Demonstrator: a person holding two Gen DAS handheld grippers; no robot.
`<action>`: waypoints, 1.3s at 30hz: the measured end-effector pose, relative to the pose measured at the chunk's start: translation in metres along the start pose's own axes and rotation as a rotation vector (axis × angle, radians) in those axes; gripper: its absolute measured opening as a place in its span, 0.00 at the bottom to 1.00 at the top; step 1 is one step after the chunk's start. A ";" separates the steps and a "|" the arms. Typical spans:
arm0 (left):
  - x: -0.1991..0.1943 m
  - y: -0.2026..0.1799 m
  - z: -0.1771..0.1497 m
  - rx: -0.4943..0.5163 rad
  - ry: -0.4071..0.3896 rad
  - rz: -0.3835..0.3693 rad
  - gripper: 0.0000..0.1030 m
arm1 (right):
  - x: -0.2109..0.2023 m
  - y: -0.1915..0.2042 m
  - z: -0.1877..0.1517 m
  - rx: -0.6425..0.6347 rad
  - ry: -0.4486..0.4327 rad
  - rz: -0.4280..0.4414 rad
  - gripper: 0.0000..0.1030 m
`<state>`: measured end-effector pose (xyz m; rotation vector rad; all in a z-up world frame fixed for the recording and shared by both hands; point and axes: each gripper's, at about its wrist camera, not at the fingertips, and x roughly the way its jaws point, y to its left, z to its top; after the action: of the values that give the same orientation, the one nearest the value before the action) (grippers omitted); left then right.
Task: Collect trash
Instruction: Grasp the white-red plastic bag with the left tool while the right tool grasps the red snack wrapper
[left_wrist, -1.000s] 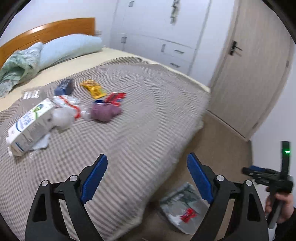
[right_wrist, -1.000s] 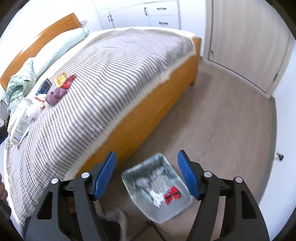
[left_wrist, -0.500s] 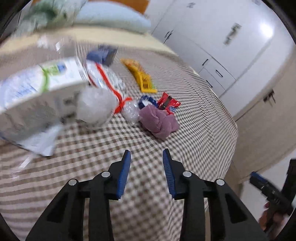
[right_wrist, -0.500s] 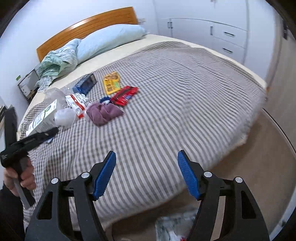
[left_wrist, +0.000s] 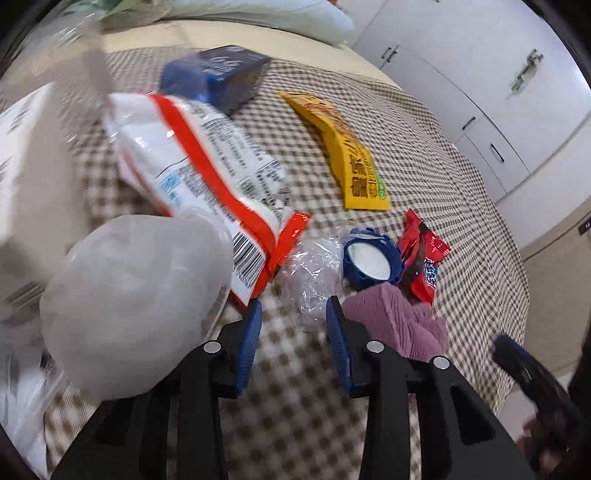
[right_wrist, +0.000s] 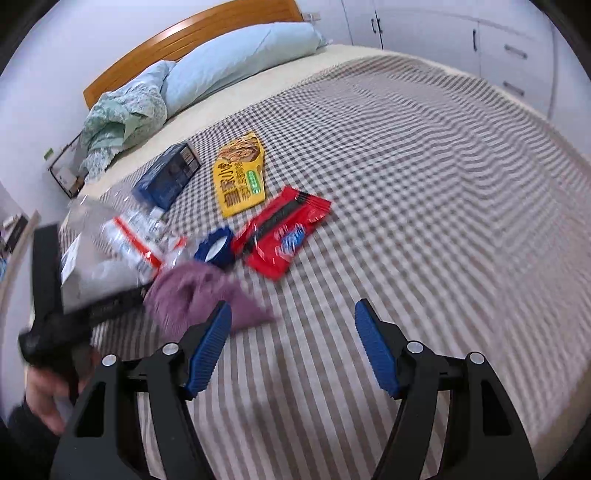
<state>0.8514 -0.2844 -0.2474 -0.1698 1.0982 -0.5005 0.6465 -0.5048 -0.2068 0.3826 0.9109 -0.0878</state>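
Trash lies in a heap on the checked bed cover (right_wrist: 406, 184): a white-and-red snack bag (left_wrist: 207, 173), a blue box (left_wrist: 218, 74), a yellow packet (left_wrist: 351, 158), a red wrapper (left_wrist: 421, 258), a blue cap (left_wrist: 369, 258), a crumpled clear wrap (left_wrist: 314, 277) and a milky plastic ball (left_wrist: 133, 299). A purple cloth (left_wrist: 399, 317) lies beside them. My left gripper (left_wrist: 293, 317) is low over the cover with its jaws narrow. The clear wrap sits at their tips and the pads do not press it. My right gripper (right_wrist: 291, 332) hangs open over bare cover, right of the purple cloth (right_wrist: 199, 295).
A white carton (left_wrist: 26, 166) lies at the left of the heap. A blue pillow (right_wrist: 236, 62) and green bedding (right_wrist: 122, 114) rest at the wooden headboard (right_wrist: 184, 33). White wardrobes (left_wrist: 480, 74) stand beyond the bed. A hand (right_wrist: 48, 395) holds the left tool.
The left gripper came in from the bed's edge down to the trash heap and its jaws narrowed. The right gripper swung up from the plastic bag on the floor to over the bed.
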 end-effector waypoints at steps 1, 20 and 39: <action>0.002 0.000 0.002 0.007 0.002 -0.003 0.33 | 0.015 0.000 0.009 0.008 0.010 0.007 0.65; -0.072 -0.012 -0.008 0.106 -0.064 -0.056 0.10 | -0.030 0.025 0.034 -0.089 -0.065 -0.120 0.02; 0.026 -0.010 0.037 0.024 0.036 0.066 0.15 | -0.057 0.006 0.007 -0.155 -0.055 -0.038 0.02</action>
<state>0.8907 -0.3092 -0.2477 -0.1035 1.1286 -0.4588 0.6186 -0.5069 -0.1567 0.2178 0.8649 -0.0611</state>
